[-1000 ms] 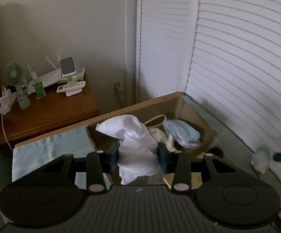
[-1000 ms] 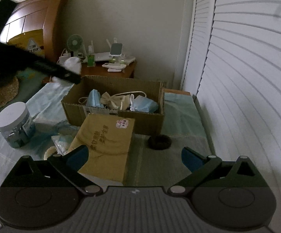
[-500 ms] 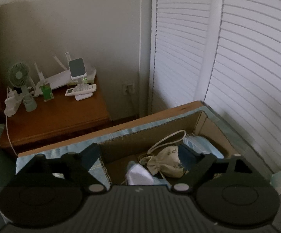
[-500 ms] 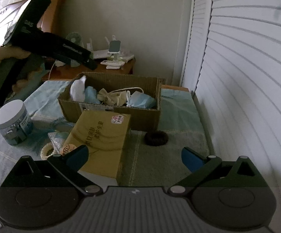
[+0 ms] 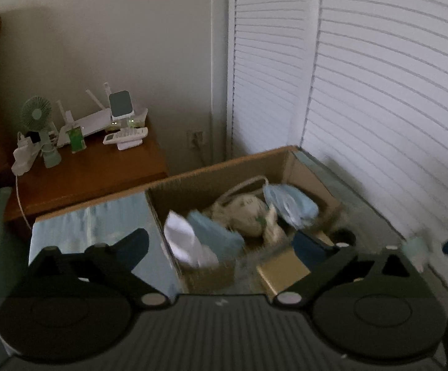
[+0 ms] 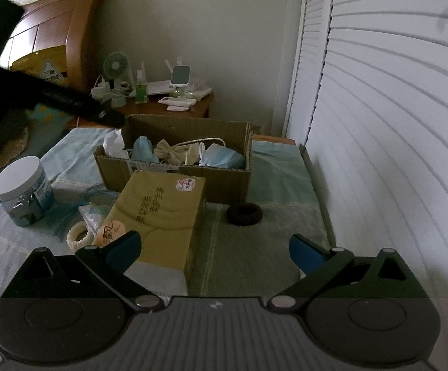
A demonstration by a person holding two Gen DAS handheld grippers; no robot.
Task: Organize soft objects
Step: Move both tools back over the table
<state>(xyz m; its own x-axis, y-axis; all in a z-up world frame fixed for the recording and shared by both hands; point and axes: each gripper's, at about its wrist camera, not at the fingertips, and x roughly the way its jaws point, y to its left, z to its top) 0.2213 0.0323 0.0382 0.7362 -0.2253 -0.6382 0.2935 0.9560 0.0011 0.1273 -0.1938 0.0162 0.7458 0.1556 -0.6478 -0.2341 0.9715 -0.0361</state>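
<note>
I count 1 cardboard box (image 6: 174, 167), and in it 1 white cloth (image 6: 114, 143) at the box's 9 o'clock end, 2 blue masks, 1 (image 6: 143, 150) just beside the cloth and 1 (image 6: 222, 158) toward 3 o'clock, and 1 beige bow (image 6: 168, 151) between them with a white cord looping over it. From my left wrist view the same pile is blurred, but I can make out the cloth (image 5: 182, 241) standing up against the near wall of the box (image 5: 224, 167).

Outside the box I see 1 black scrunchie (image 6: 244, 214) lying on the green towel near the box's front wall, at 1 o'clock from my right claw (image 6: 214, 244). 1 cream scrunchie (image 6: 80, 236) sits at 10 o'clock, touching 1 yellow carton (image 6: 162, 213) that lies in front of the box. 1 white-lidded jar (image 6: 23, 191) stands well apart at 9 o'clock. On the nightstand (image 6: 193, 109) behind the box I count 1 small fan (image 6: 115, 68).

My right claw is spread wide, holding nothing and touching nothing. My left claw (image 5: 221, 244) is also spread wide and empty, hanging above the box's near left corner; in the right wrist view its dark body (image 6: 78, 105) reaches in from 10 o'clock, tip close above the cloth.
</note>
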